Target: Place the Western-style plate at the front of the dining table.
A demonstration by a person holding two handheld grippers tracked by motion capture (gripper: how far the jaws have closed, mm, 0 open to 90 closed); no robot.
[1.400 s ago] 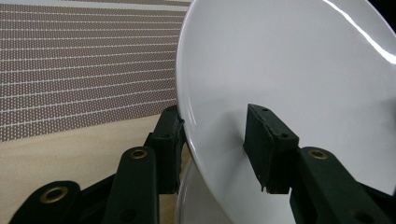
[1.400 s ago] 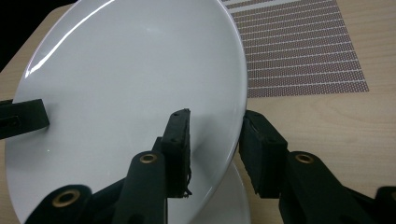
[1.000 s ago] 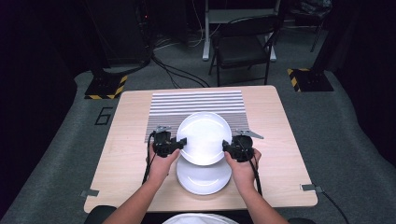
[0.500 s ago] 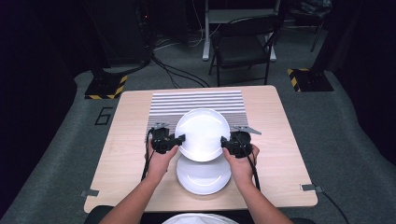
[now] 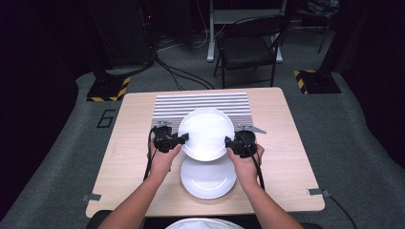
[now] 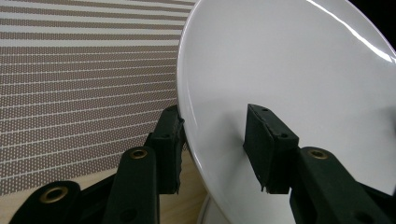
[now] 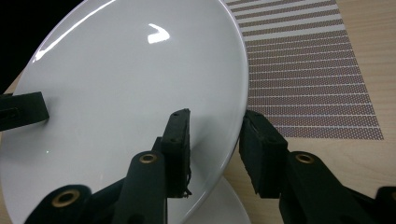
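A white plate (image 5: 206, 133) hangs tilted above the table, gripped at opposite rims. My left gripper (image 5: 184, 138) is shut on its left rim and my right gripper (image 5: 228, 141) on its right rim. In the left gripper view one pad sits under the plate (image 6: 289, 70) and the other on its face, around the left gripper (image 6: 215, 116). The right gripper (image 7: 217, 119) clamps the plate (image 7: 130, 84) the same way. A second white plate (image 5: 208, 177) lies flat on the table just below and nearer me, its edge (image 7: 224, 205) showing under the held one.
A striped placemat (image 5: 200, 101) lies on the far half of the wooden table (image 5: 129, 157), just beyond the held plate. A black chair (image 5: 248, 47) and floor cables stand behind the table. Bare wood lies to either side of the plates.
Both grippers and the held plate have shifted slightly away from me, toward the placemat. The lower plate has not moved.
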